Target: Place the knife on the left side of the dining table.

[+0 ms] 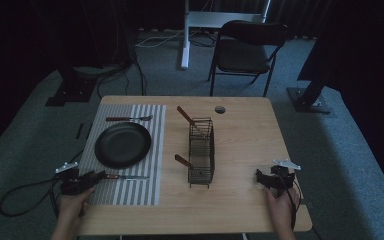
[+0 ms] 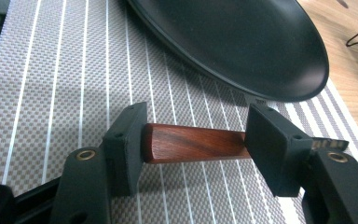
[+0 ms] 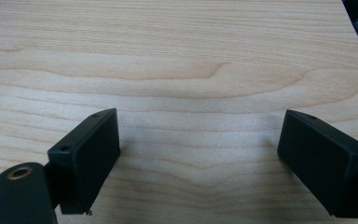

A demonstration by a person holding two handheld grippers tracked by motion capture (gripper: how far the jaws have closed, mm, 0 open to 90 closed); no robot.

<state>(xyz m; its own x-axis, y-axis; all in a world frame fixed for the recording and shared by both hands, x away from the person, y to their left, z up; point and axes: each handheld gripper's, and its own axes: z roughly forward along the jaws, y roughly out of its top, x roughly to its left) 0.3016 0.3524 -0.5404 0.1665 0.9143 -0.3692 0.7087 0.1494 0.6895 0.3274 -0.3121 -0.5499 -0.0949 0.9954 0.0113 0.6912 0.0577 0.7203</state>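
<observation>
A knife (image 1: 125,177) with a reddish-brown wooden handle lies on the striped placemat (image 1: 130,192) beside the black plate (image 1: 123,144); the left gripper's (image 2: 196,142) jaws stand apart around its handle; the right gripper (image 3: 198,154) gapes over bare table (image 3: 177,56).

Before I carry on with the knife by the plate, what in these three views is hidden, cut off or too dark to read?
- Knife blade: in the left gripper view the far jaw covers it; just the wooden handle shows.
- Black plate: top edge of the left gripper view cuts it off.
- Utensil heads in the wire caddy: high view, too dark and small.
- Left gripper contact: whether its pads press the handle is unclear.
</observation>
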